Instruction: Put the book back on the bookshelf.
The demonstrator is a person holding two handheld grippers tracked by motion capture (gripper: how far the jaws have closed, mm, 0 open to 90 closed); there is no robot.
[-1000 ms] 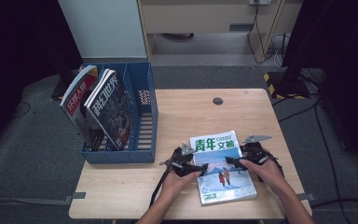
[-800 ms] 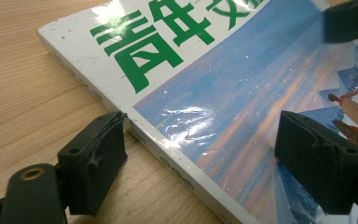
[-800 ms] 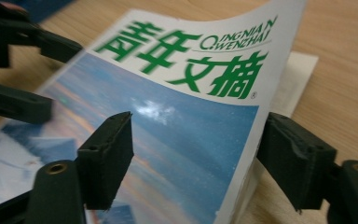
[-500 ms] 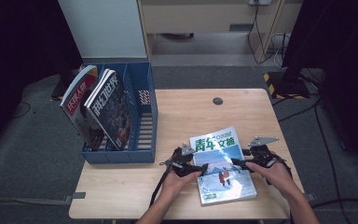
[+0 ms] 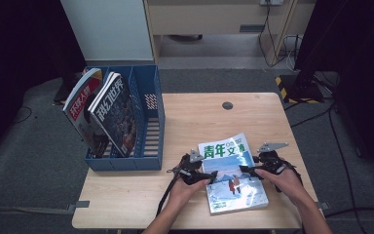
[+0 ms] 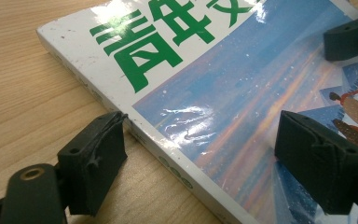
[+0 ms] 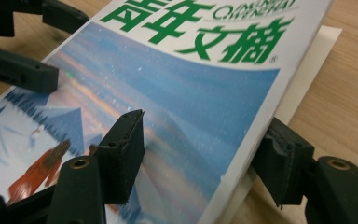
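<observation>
The blue file rack (image 5: pixel 148 126) at the surface's (image 5: pixel 195 117) left edge holds two magazines (image 5: pixel 102 114) leaning in its left slots. My magazine (image 5: pixel 231 173), glossy, with green characters over a blue snowy scene, lies flat near the front edge. My right gripper (image 5: pixel 253 168) has just been closing its jaws across the magazine's right edge, one on the cover. My left gripper (image 5: pixel 202 170) straddles the left edge, jaws wide.

Magazine (image 5: pixel 233 178) cover reads 青年文摘 in green (small Latin line "QING NIAN WEN ZHAI" beside it, blurred); filed magazine (image 5: pixel 116 112) in blue rack (image 5: pixel 151 122) reads 科幻世界.
</observation>
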